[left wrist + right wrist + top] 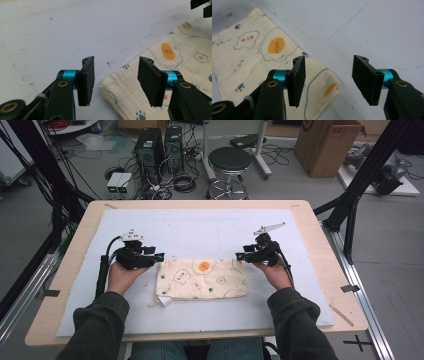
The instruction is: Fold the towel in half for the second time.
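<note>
A folded cream cloth (202, 279) printed with fried eggs and paw marks lies flat on the white mat (200, 232). My left gripper (159, 257) hovers at the cloth's upper left corner, jaws apart. In the left gripper view the cloth's corner (112, 86) lies on the mat below the gap between the black pads (86, 82), untouched. My right gripper (240, 255) sits at the upper right corner, open too. In the right gripper view the cloth's folded corner (332, 90) rests beneath the gap, with neither pad (297, 80) pressing on it.
The mat covers a wooden table (320, 250). A small white tag (164, 301) sticks out at the cloth's lower left corner. Beyond the table's far edge stand a black stool (229, 162), computer towers (150, 147) and a cardboard box (325, 145).
</note>
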`<state>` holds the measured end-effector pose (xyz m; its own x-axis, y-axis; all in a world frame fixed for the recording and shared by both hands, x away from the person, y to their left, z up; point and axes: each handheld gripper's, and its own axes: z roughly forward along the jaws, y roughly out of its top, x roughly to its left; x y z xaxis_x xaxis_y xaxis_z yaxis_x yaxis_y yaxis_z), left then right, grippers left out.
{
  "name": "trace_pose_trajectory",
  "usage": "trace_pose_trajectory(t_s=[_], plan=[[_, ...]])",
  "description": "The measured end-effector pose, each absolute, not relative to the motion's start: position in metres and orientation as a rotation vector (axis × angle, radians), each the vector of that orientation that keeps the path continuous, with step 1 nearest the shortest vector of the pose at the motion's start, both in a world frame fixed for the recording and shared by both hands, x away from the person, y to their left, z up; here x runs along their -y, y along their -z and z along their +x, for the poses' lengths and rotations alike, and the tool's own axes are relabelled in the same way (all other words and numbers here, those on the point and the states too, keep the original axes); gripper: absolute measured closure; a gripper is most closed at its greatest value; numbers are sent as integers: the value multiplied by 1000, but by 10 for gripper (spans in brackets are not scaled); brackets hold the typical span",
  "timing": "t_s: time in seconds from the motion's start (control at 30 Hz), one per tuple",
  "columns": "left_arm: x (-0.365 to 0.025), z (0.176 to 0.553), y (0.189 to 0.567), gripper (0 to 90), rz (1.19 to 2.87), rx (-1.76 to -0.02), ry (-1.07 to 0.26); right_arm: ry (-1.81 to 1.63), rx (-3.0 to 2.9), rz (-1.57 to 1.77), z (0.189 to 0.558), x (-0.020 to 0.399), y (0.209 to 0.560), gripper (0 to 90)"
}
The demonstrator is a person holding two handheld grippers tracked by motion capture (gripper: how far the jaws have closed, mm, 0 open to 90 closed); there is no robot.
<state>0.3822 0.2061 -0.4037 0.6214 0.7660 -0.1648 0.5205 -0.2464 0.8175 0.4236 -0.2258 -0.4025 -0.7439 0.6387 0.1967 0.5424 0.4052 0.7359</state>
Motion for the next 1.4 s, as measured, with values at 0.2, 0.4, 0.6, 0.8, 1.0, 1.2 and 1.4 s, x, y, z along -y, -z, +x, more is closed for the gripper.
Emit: trace_pose_trajectory(t_s=[0.2, 0.4, 0.6, 0.8, 1.0, 1.2, 1.4], plan=[[-202, 383, 412, 472, 1935, -1026, -315, -1237, -2553, 1076, 425, 224, 405, 454], [-202, 385, 420, 476, 1954, -1036, -315, -1226, -2570, 1075, 427, 223, 410, 470], [-204, 389, 423, 515, 1934, -1044, -311, -1225, -2580, 1103, 431, 226, 414, 502], [-206, 393, 425, 558, 1908, -1061, -308, -1192, -2615, 1117, 434, 225, 420, 574], [-207, 393, 425, 575, 1900, -1072, -327, -1174, -2612, 1152, 437, 228, 422, 583], [-200, 395, 432, 548, 1950, -1083, -306, -1233, -2572, 1134, 428, 238, 427, 568], [-195, 396, 436, 598, 1998, -1077, -288, -1273, -2561, 1110, 427, 233, 426, 568]])
